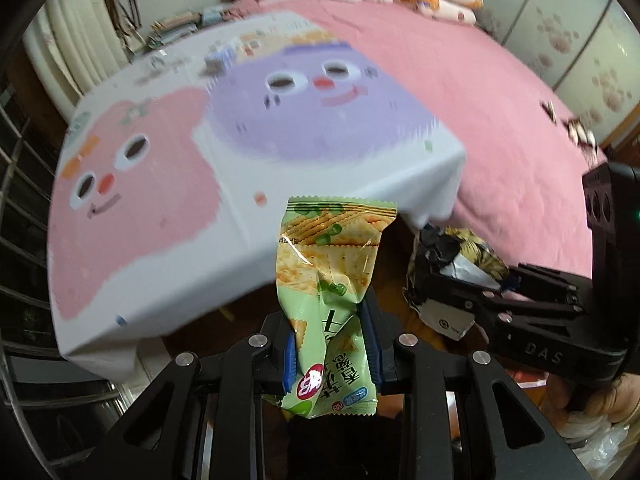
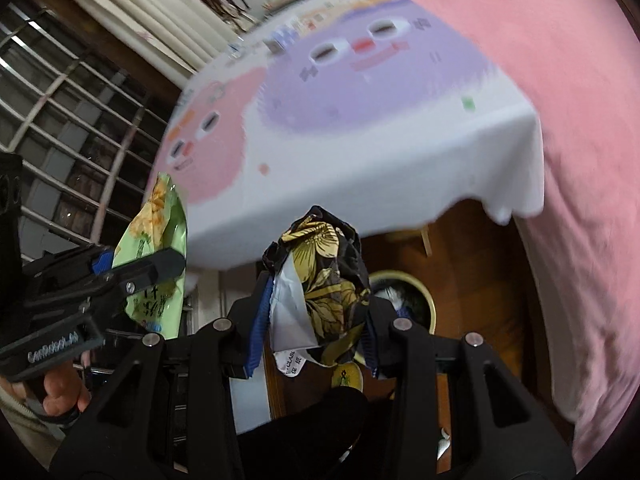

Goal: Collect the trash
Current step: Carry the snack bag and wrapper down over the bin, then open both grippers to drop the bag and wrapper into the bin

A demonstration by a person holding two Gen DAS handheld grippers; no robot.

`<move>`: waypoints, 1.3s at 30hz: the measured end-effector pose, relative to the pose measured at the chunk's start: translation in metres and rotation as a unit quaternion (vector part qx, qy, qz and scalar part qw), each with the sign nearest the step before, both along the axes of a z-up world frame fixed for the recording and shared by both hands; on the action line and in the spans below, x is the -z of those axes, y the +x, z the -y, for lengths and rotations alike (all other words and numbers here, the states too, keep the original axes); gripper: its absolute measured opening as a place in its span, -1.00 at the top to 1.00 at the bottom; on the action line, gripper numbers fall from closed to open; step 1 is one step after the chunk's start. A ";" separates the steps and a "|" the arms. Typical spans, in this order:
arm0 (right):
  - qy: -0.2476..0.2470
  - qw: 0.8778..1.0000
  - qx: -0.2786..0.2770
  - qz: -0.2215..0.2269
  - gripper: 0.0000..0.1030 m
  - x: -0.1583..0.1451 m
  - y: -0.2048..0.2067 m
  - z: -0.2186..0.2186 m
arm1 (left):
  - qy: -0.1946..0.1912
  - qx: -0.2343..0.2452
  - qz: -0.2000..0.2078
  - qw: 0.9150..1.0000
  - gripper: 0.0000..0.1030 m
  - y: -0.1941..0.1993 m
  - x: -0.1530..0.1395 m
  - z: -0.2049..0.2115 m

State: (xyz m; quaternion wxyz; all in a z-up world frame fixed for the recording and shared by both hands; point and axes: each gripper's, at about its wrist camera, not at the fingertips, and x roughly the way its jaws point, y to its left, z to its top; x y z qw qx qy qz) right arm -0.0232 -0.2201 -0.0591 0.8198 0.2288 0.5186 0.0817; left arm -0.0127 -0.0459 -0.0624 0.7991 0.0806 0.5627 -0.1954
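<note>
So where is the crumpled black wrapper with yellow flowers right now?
The crumpled black-and-yellow flowered wrapper is pinched in the right gripper, beyond the white cartoon cloth's edge, above a round bin.

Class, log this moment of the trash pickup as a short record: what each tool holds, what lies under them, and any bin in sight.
left tool: shut on crumpled green cracker wrapper
right tool: shut on crumpled black wrapper with yellow flowers
surface beyond: white cartoon-face cloth over pink bedspread
bin: round yellow-rimmed container on wooden floor, right wrist view
picture quality: background blurred
</note>
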 end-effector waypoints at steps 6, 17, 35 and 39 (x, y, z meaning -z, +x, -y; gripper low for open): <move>0.010 0.998 0.042 -0.053 0.31 0.089 -0.015 -0.003 | 0.029 0.038 -0.034 0.998 0.47 -0.023 0.086 0.010; -0.009 0.988 0.070 -0.136 0.30 0.257 -0.031 -0.010 | 0.042 0.055 -0.096 0.993 0.47 -0.014 0.256 0.027; -0.036 0.982 0.056 -0.176 0.27 0.382 -0.011 -0.025 | 0.084 0.033 -0.120 0.989 -0.57 0.011 0.384 0.005; -0.029 0.982 0.052 -0.179 0.22 0.390 -0.004 -0.029 | 0.084 0.017 -0.113 0.990 -0.61 0.018 0.383 -0.008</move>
